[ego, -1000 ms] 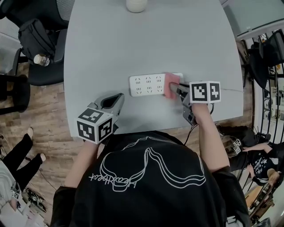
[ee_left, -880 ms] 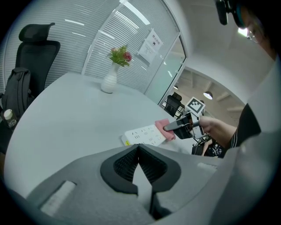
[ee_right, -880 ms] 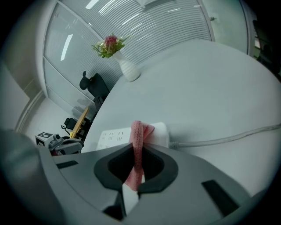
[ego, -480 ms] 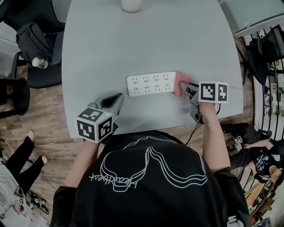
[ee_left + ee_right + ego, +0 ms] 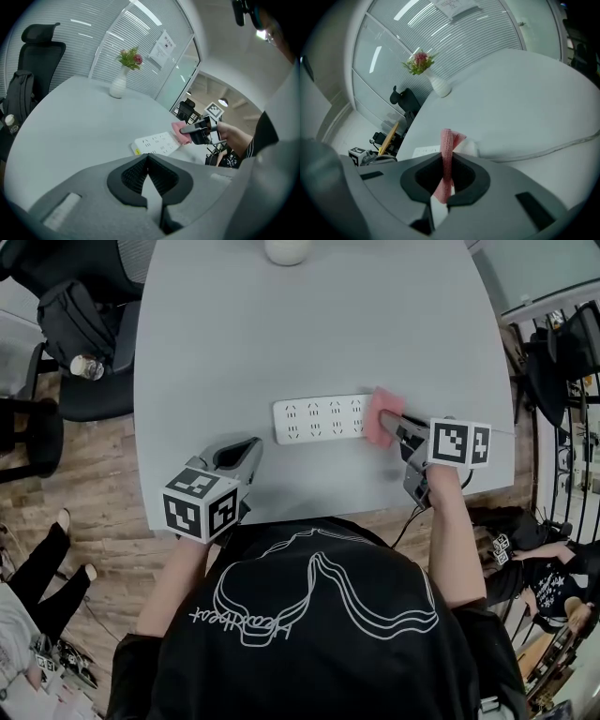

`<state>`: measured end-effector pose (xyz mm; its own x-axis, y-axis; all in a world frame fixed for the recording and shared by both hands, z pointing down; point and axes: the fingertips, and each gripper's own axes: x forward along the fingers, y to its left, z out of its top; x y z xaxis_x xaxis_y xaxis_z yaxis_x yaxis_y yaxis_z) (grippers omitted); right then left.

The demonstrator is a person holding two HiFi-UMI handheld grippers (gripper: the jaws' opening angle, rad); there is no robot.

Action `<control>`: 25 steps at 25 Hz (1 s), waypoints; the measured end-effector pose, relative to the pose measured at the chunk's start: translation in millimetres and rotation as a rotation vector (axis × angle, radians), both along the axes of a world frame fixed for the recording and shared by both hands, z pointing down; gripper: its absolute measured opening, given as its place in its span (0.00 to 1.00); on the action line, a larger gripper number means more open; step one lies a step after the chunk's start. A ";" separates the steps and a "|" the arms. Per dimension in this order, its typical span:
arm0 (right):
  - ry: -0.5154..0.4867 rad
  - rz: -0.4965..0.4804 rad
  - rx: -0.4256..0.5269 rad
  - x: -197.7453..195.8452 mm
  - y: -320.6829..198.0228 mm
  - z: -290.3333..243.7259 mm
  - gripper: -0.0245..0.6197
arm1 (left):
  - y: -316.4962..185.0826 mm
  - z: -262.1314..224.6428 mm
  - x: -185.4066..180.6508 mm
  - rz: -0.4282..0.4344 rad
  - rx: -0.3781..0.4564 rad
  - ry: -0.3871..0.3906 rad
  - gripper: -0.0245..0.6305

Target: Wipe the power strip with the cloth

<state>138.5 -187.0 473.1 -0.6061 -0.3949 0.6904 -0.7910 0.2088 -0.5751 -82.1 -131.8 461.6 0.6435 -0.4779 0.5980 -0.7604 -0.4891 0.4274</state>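
Note:
A white power strip (image 5: 321,418) lies flat on the grey table (image 5: 281,324), its cord running off to the right. A pink cloth (image 5: 383,416) covers the strip's right end, and my right gripper (image 5: 392,424) is shut on it. In the right gripper view the pink cloth (image 5: 446,161) stands pinched between the jaws, with the strip (image 5: 425,151) just beyond. My left gripper (image 5: 246,447) rests near the table's front edge, left of the strip, shut with nothing held. The left gripper view shows the strip (image 5: 154,143) and cloth (image 5: 180,132) ahead.
A white vase (image 5: 286,250) stands at the table's far edge; it holds flowers (image 5: 130,57). An office chair with a black bag (image 5: 75,324) and a bottle (image 5: 87,367) is at the left. The white cord (image 5: 543,149) trails over the table to the right.
My right gripper has slid the pink cloth rightwards along the strip, from over the last sockets to its right end. The left gripper has stayed put.

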 end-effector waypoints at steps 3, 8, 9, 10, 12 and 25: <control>-0.022 -0.034 0.018 -21.3 -0.6 -7.8 0.09 | -0.1 3.0 -5.4 -0.014 -0.005 0.000 0.06; -0.034 -0.144 0.032 -70.1 7.4 -10.8 0.09 | 2.1 3.8 -11.5 -0.040 -0.005 0.018 0.06; -0.036 -0.165 0.032 -80.0 9.4 -10.4 0.09 | 3.4 3.7 -12.7 -0.042 -0.005 0.021 0.06; -0.037 -0.186 0.033 -89.8 11.0 -10.0 0.09 | 4.6 3.6 -14.4 -0.044 -0.004 0.021 0.06; -0.038 -0.224 0.038 -109.1 13.6 -8.8 0.09 | 7.0 3.4 -18.5 -0.051 -0.004 0.022 0.06; -0.004 -0.369 0.038 -172.3 21.8 8.2 0.09 | 13.7 8.8 -38.5 -0.107 -0.026 0.024 0.06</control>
